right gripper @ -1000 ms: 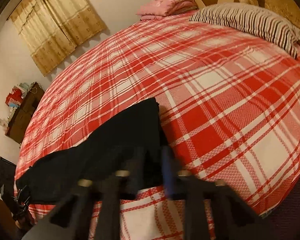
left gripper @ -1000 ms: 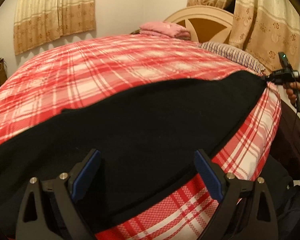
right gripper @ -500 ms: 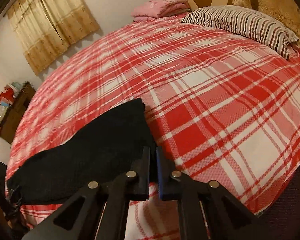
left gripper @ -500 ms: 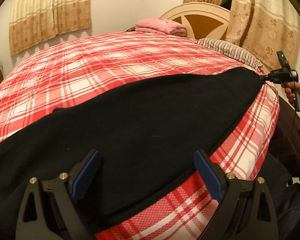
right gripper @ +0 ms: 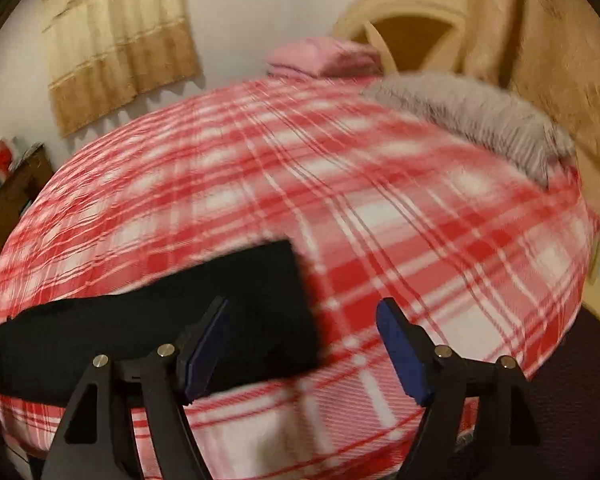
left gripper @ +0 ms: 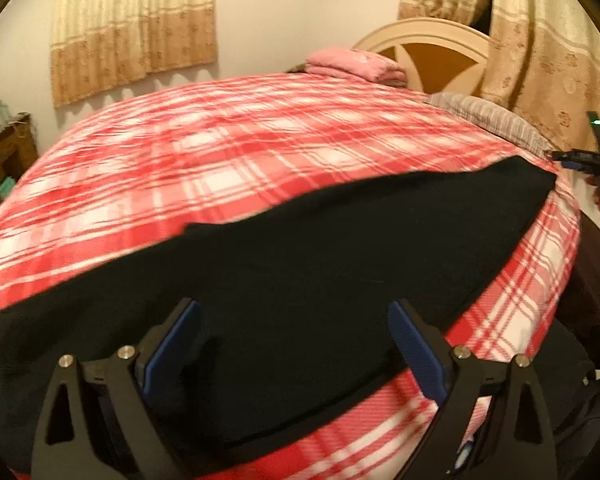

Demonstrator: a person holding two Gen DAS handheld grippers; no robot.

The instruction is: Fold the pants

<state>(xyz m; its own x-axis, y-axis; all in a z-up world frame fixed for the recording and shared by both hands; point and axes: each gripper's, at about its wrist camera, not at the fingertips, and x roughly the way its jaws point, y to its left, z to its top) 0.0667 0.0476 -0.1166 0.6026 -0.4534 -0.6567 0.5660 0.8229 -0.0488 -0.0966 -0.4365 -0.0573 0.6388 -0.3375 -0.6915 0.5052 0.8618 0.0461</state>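
Your left gripper [left gripper: 292, 344] is spread wide over the black pants [left gripper: 300, 264], gripping nothing. The matte, dark pants lie flat along the near edge of the red plaid bedspread [left gripper: 240, 152]. Your right gripper [right gripper: 302, 344] is spread wide too, empty, over the pants' squared end [right gripper: 260, 300].

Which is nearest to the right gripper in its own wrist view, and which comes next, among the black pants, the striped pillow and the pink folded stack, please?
From the right gripper:
1. Black pants, just ahead, left of centre, under the left finger.
2. Striped pillow, far right side of the bed.
3. Pink folded stack, at the headboard, centre; slightly beyond the pillow.
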